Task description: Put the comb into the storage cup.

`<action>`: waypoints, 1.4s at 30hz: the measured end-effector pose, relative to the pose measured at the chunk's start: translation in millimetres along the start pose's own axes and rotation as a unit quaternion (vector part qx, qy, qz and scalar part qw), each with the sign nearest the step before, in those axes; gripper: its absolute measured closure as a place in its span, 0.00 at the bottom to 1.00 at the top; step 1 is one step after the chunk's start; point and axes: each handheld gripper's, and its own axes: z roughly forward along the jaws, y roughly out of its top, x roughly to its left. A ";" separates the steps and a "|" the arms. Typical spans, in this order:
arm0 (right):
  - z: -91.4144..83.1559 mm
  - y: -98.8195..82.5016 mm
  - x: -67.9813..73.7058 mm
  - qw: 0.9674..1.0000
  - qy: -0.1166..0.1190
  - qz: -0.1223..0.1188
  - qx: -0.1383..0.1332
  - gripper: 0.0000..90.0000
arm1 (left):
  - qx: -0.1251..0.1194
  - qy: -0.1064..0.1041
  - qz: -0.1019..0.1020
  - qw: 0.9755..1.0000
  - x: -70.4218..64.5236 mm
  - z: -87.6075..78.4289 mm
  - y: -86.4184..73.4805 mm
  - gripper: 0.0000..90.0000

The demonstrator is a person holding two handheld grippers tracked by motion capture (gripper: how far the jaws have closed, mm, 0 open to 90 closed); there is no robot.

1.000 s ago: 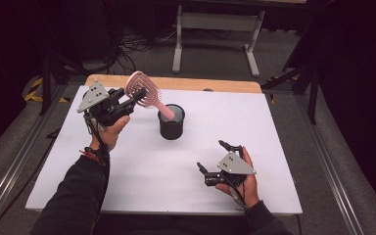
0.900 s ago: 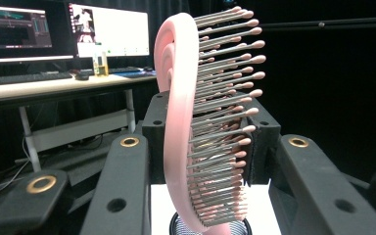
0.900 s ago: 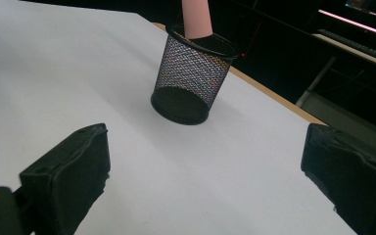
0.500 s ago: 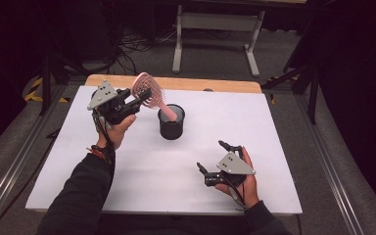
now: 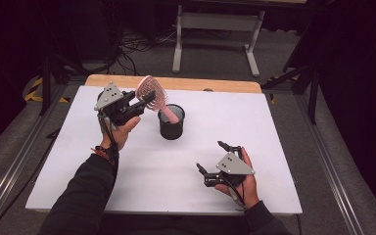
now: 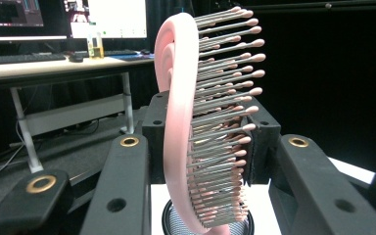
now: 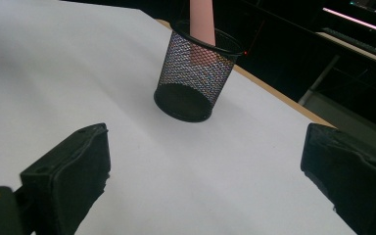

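A pink hairbrush [image 5: 151, 91] is held by its bristled head in my left gripper [image 5: 144, 103], which is shut on it above the table's far left. Its pink handle [image 5: 170, 115] slants down into a black mesh cup [image 5: 171, 128] standing at the table's middle back. In the left gripper view the hairbrush [image 6: 178, 122] stands on edge between the jaws, bristles toward the right one, with the cup rim [image 6: 169, 223] below. My right gripper [image 5: 209, 155] rests open near the front right. In its view the cup [image 7: 193, 81] holds the handle [image 7: 201, 19] beyond the gripper [image 7: 210, 166].
The white tabletop [image 5: 274, 127] has a wooden strip [image 5: 215, 84] along its far edge. Behind it a metal stand [image 5: 215, 22] and cables lie on the grey floor. Rails run along both sides of the table.
My left gripper has carried the brush to the right and tipped it more upright, so the handle now sits lower in the cup. The right gripper has stayed put.
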 end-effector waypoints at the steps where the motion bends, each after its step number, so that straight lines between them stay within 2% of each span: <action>1: 0.0 0.0 0.1 1.000 0.000 0.000 0.000 0.06 | 0.000 -0.002 0.000 1.000 0.0 0.9 -1.0 0.71; 17: 0.5 -0.2 1.0 1.000 0.002 -0.001 0.003 0.06 | 0.016 -0.009 -0.005 1.000 -6.0 10.3 -13.9 0.71; 33: 1.2 -0.4 1.7 1.000 0.001 -0.005 0.008 0.06 | 0.025 -0.006 -0.022 0.999 -6.2 17.0 -27.0 0.70; 37: 1.5 -0.4 2.1 1.000 0.001 -0.006 0.010 0.06 | 0.028 -0.006 -0.021 0.999 -6.1 17.9 -29.7 0.70; 42: 1.7 -0.3 2.4 1.000 0.002 -0.008 0.011 0.06 | 0.032 -0.006 -0.030 0.999 -6.2 19.8 -33.4 0.70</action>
